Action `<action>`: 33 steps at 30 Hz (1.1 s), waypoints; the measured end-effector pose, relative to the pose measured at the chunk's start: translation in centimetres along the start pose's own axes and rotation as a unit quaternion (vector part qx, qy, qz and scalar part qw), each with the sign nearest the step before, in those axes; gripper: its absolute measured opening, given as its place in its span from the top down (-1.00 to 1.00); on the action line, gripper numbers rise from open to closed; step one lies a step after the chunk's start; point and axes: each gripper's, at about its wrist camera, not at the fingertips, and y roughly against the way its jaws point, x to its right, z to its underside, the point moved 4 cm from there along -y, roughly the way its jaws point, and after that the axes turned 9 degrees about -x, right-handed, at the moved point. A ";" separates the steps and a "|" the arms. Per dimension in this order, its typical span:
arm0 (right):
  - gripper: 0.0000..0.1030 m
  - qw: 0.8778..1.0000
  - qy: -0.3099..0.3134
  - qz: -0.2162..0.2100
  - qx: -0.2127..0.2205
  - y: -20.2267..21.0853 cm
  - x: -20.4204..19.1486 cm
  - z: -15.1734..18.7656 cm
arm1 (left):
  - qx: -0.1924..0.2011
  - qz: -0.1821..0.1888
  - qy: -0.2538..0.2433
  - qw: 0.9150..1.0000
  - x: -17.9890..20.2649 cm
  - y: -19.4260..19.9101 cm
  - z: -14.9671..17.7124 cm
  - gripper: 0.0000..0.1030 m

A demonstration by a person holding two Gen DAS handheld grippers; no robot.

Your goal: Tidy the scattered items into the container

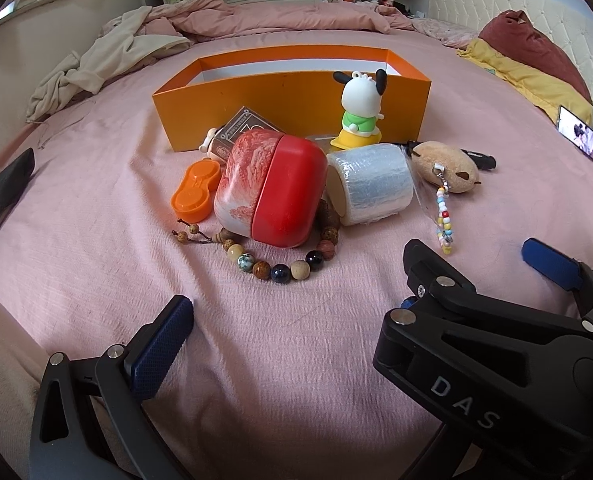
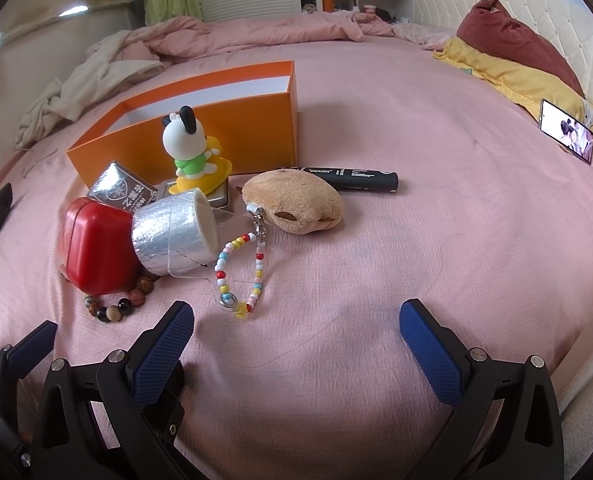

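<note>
An open orange box (image 1: 256,98) (image 2: 252,124) stands on the pink bed. In front of it lie a red case (image 1: 272,190) (image 2: 96,240), a silvery tape roll (image 1: 370,184) (image 2: 172,232), a dog figure (image 1: 360,108) (image 2: 188,144), a tan plush (image 1: 444,166) (image 2: 296,202) with a coloured bead strap (image 2: 256,268), a bead bracelet (image 1: 280,268), an orange lens case (image 1: 194,192), a card pack (image 1: 236,128) and a black marker (image 2: 356,176). My left gripper (image 1: 296,320) is open and empty, short of the bracelet. My right gripper (image 2: 296,328) is open and empty, right of the bead strap; it also shows in the left wrist view (image 1: 476,260).
A crumpled pink duvet (image 1: 276,16) and beige cloth (image 1: 108,60) lie behind the box. Yellow and red pillows (image 2: 516,60) and a lit phone (image 2: 566,136) are at the right. A black object (image 1: 0,196) lies at the left edge.
</note>
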 end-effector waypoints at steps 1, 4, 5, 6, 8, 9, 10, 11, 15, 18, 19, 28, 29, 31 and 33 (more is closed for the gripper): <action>-1.00 1.000 -0.006 -0.010 0.004 0.4 0.1 -0.1 | 0.005 0.009 0.008 1.000 -0.4 0.7 -0.1 -1.00; -0.99 0.999 -0.025 -0.038 0.026 1.9 0.4 -0.8 | 0.040 0.056 0.032 0.997 -1.6 3.4 -0.7 -1.00; -0.99 0.998 -0.030 -0.044 0.042 2.9 0.6 -1.3 | 0.048 0.060 0.036 0.996 -2.1 4.2 -1.1 -1.00; -0.99 0.997 -0.031 -0.041 0.052 3.5 0.8 -1.9 | 0.058 0.055 0.036 0.996 -2.6 5.0 -1.7 -1.00; -0.99 0.997 -0.029 -0.026 0.068 4.5 1.0 -3.2 | 0.068 0.048 0.030 0.996 -3.5 6.2 -3.1 -1.00; -0.99 0.997 -0.027 -0.019 0.075 5.0 1.1 -3.8 | 0.060 0.045 0.017 0.997 -3.7 6.5 -4.0 -1.00; -0.99 0.997 -0.021 -0.011 0.074 5.1 1.1 -4.4 | 0.052 0.042 0.004 0.998 -3.8 6.7 -4.8 -1.00; -0.99 0.998 -0.009 -0.004 0.062 4.9 1.0 -5.0 | 0.045 0.040 -0.008 0.998 -4.0 7.0 -5.7 -1.00; -0.99 0.999 0.038 -0.004 0.011 3.9 0.5 -7.4 | 0.005 0.044 -0.018 0.999 -6.0 6.8 -8.8 -0.99; -0.99 0.997 0.060 -0.021 -0.034 2.4 0.6 -8.3 | -0.072 0.072 0.024 0.995 -8.0 3.6 -9.9 -0.99; -0.99 0.996 0.067 -0.027 -0.049 1.8 0.7 -8.6 | -0.097 0.091 0.054 0.990 -8.8 2.3 -9.8 -0.99; -0.98 0.990 -0.011 -0.086 -0.107 -1.0 2.1 -7.4 | -0.113 0.074 0.081 0.987 -8.3 -2.1 -9.8 -0.97; -0.96 0.991 0.001 -0.082 -0.104 -1.0 1.7 -7.3 | -0.119 0.076 0.074 0.987 -7.9 -2.5 -9.7 -0.93; -0.93 0.992 0.024 -0.073 -0.101 -1.0 1.0 -7.2 | -0.125 0.087 0.067 0.986 -7.3 -2.8 -9.5 -0.79; -0.93 0.992 0.044 -0.064 -0.103 -1.3 0.3 -6.8 | -0.126 0.097 0.068 0.985 -7.3 -2.7 -9.3 -0.79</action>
